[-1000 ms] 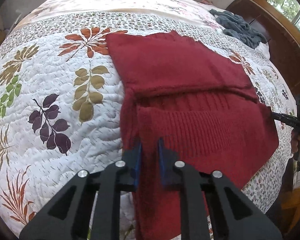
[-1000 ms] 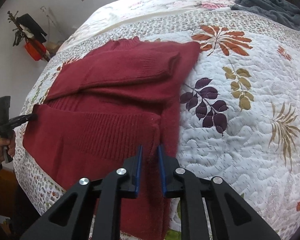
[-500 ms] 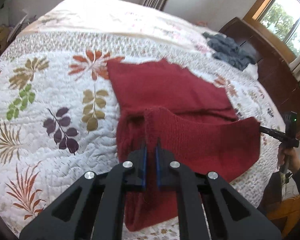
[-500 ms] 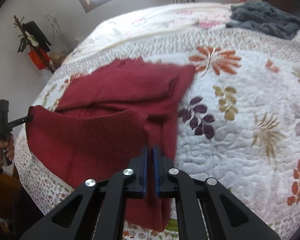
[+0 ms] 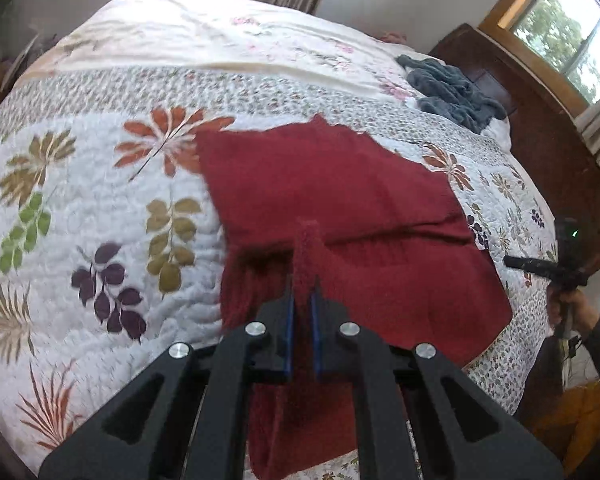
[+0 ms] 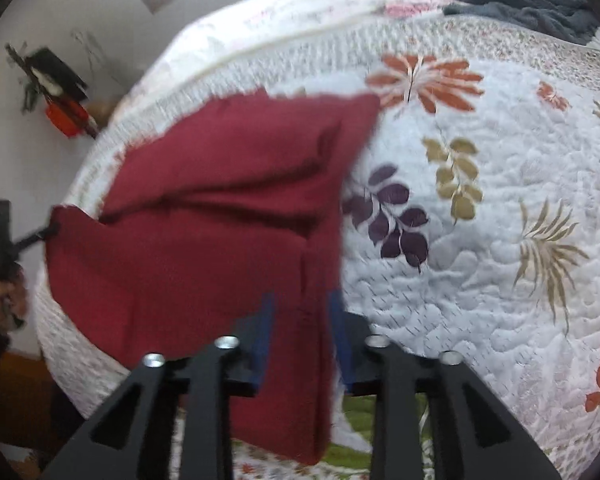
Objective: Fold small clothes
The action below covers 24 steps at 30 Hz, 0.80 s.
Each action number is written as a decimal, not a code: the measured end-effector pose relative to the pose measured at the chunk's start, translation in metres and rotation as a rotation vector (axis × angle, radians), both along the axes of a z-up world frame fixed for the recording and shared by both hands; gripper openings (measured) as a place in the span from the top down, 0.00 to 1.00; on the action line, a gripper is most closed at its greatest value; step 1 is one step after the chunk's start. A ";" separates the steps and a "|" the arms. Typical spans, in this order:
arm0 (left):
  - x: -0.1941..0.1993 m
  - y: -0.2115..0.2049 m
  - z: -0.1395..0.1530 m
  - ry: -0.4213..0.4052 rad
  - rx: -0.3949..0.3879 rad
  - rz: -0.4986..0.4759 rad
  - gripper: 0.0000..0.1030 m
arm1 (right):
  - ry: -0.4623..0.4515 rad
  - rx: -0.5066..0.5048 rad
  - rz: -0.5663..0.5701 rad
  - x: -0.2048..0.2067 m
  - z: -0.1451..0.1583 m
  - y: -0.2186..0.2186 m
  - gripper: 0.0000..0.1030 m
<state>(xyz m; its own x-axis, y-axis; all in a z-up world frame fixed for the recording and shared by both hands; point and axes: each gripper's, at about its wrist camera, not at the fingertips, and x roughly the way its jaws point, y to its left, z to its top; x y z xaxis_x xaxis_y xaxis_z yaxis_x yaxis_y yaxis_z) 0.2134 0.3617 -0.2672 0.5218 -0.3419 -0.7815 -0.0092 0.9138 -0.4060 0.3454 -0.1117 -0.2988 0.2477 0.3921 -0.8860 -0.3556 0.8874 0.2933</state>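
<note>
My left gripper (image 5: 301, 300), black with blue-lined fingers, is closed to a narrow slit on a raised ridge of the dark red knitted sweater (image 5: 340, 200); the pinched cloth stands up between the two fingers and hangs below them toward the near edge of the bed. My right gripper (image 6: 302, 312) has its blue-lined fingers set well apart, with a hanging fold of the same sweater (image 6: 220, 200) passing between them; this view is blurred, and I cannot tell whether either finger presses the cloth.

The sweater lies on the white quilted bedspread printed with orange, olive, green and purple leaves (image 5: 100, 208), near the bed's side edge. Its far part rests flat on the quilt; its near part is lifted off the surface.

In the left wrist view, the right gripper (image 5: 540, 266) appears at the far right, held in my right hand (image 5: 572, 308), beside the sweater's edge. In the right wrist view, the left gripper (image 6: 40, 234) appears at the far left, its tip touching a lifted corner of the sweater.

A crumpled grey-blue blanket (image 5: 452, 92) lies at the far end of the bed, well apart from the sweater.
</note>
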 end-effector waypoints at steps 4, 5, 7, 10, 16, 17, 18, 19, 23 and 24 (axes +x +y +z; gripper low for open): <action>-0.005 0.006 -0.010 0.027 -0.002 0.012 0.95 | 0.003 -0.035 0.031 0.002 -0.019 0.010 0.64; -0.006 0.008 -0.013 0.034 -0.001 0.015 0.95 | -0.001 -0.031 0.036 0.001 -0.020 0.011 0.64; -0.006 0.011 -0.017 0.042 -0.009 0.022 0.95 | 0.014 -0.016 0.051 0.000 -0.021 0.014 0.71; -0.005 0.013 -0.022 0.049 -0.020 0.029 0.95 | -0.002 -0.014 0.080 -0.001 -0.019 0.017 0.77; 0.001 0.014 -0.032 0.075 -0.035 0.034 0.95 | 0.023 -0.008 0.066 0.007 -0.025 0.015 0.77; 0.001 0.014 -0.033 0.077 -0.036 0.037 0.95 | 0.023 -0.009 0.073 0.008 -0.024 0.016 0.79; 0.001 0.015 -0.033 0.075 -0.040 0.038 0.95 | 0.015 -0.011 0.083 0.007 -0.022 0.019 0.85; 0.000 0.014 -0.031 0.072 -0.039 0.038 0.95 | 0.010 -0.013 0.089 0.006 -0.021 0.021 0.89; -0.009 0.012 -0.019 0.036 -0.033 0.038 0.95 | -0.074 -0.035 0.102 -0.009 -0.003 0.024 0.94; -0.012 0.012 -0.015 0.026 -0.031 0.040 0.95 | -0.093 -0.032 0.097 -0.013 0.002 0.023 0.95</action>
